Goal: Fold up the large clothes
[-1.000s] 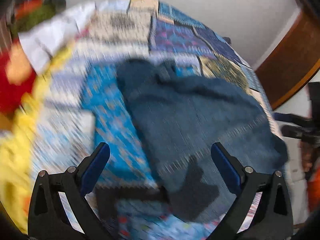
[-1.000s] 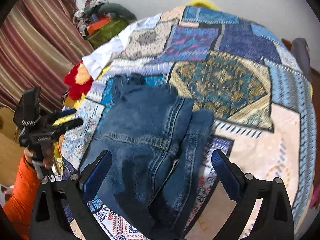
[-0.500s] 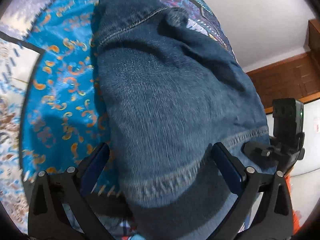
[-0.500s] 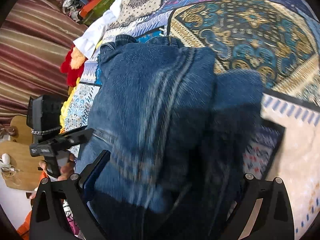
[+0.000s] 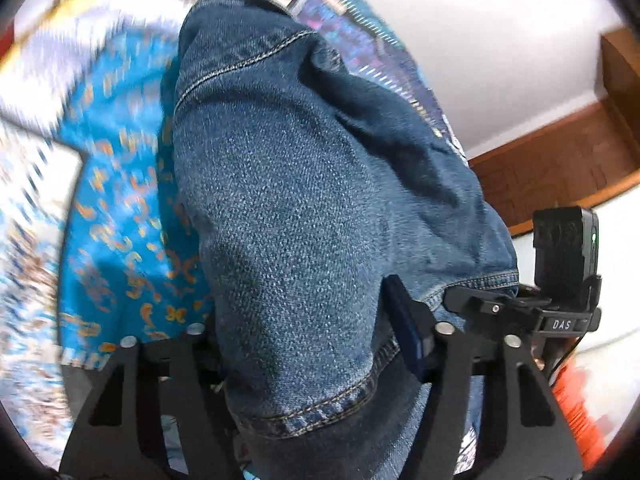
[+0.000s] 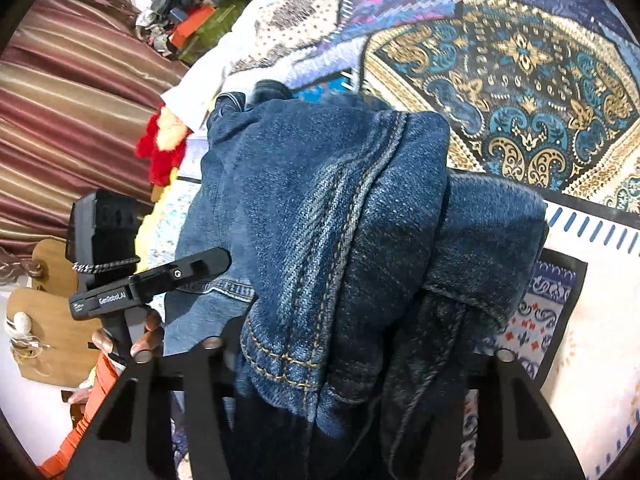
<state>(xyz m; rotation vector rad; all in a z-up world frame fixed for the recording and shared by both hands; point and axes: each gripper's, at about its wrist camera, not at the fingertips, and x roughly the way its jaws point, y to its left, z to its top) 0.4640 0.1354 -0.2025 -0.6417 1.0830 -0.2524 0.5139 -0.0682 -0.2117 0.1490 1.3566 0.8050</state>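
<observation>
Both grippers are lower and closer to the jeans than a second ago, when the whole folded bundle lay in view ahead of wide-open jaws; now denim fills each view and the jaws are closing.

The left gripper (image 5: 316, 344) has the hemmed edge of the jeans (image 5: 304, 208) bunched between its black fingers. Its right finger, with a dark blue pad, presses against the cloth; the left pad is hidden behind the fold. The jaws are closing on the hem.

The right gripper (image 6: 352, 364) holds a thick bundle of the jeans (image 6: 320, 216) between its fingers. Both pads are buried under the fabric, so I cannot tell whether they press on it; the jaws are closing with the denim between them.

The jeans are heavy, dark blue denim with a grainy weave, tan double stitching along hems and a pale worn side seam. They lie folded in several layers, humped just ahead of both grippers.

Under them, spreading away on all sides, is a patchwork bedspread (image 6: 520, 72) of bright blue, navy, gold and cream ornamental panels.

To the left of the right gripper, a hand (image 6: 132, 336) with an orange sleeve grips the other tool's handle. Farther left hangs a striped maroon curtain (image 6: 72, 92). A red and yellow soft toy (image 6: 160, 152) and a pile of clothes (image 6: 188, 20) sit at the far edge of the bed.
</observation>
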